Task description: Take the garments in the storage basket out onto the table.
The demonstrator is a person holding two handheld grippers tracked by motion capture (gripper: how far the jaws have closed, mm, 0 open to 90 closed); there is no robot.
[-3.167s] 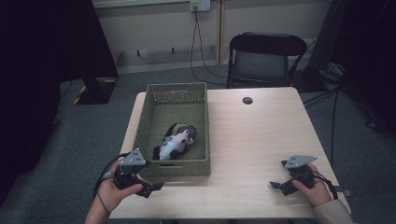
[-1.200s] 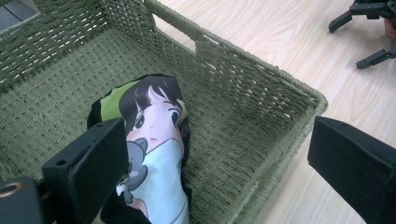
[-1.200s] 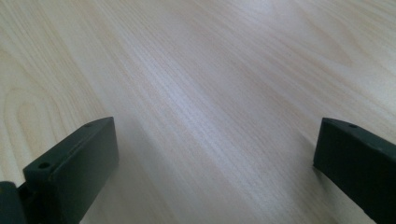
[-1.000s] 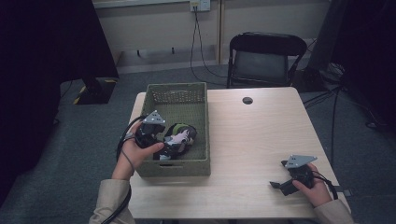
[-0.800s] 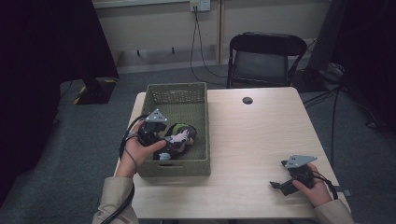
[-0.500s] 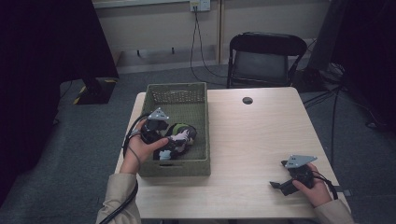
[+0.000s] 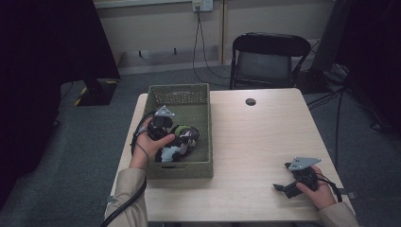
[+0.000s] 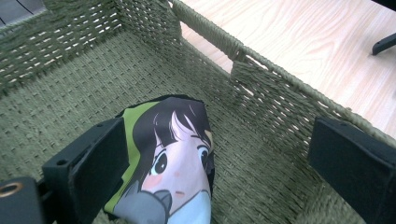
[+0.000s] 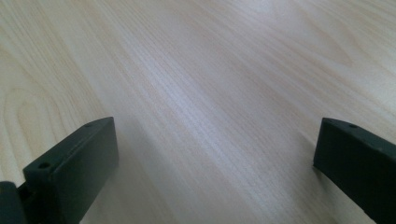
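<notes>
Light wood tabletop (image 7: pixel 255 142), dark room, empty chair (image 7: pixel 265 59) behind. Left tool (image 8: pixel 224 163) had moved from the near edge into the green woven basket (image 7: pixel 201 168) since 3 s back; jaws wide apart, straddling the printed cartoon-face pouch (image 8: pixel 173 158), nothing gripped yet. Looked like a pick setup. Basket wall sat close beside one jaw, tight there. Right tool (image 7: pixel 289 187) stayed parked near the right corner, jaws wide, empty, bare wood all round.

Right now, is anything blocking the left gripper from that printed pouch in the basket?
Nothing visible. The left gripper is inside the basket, its jaws open on either side of the pouch.
</notes>
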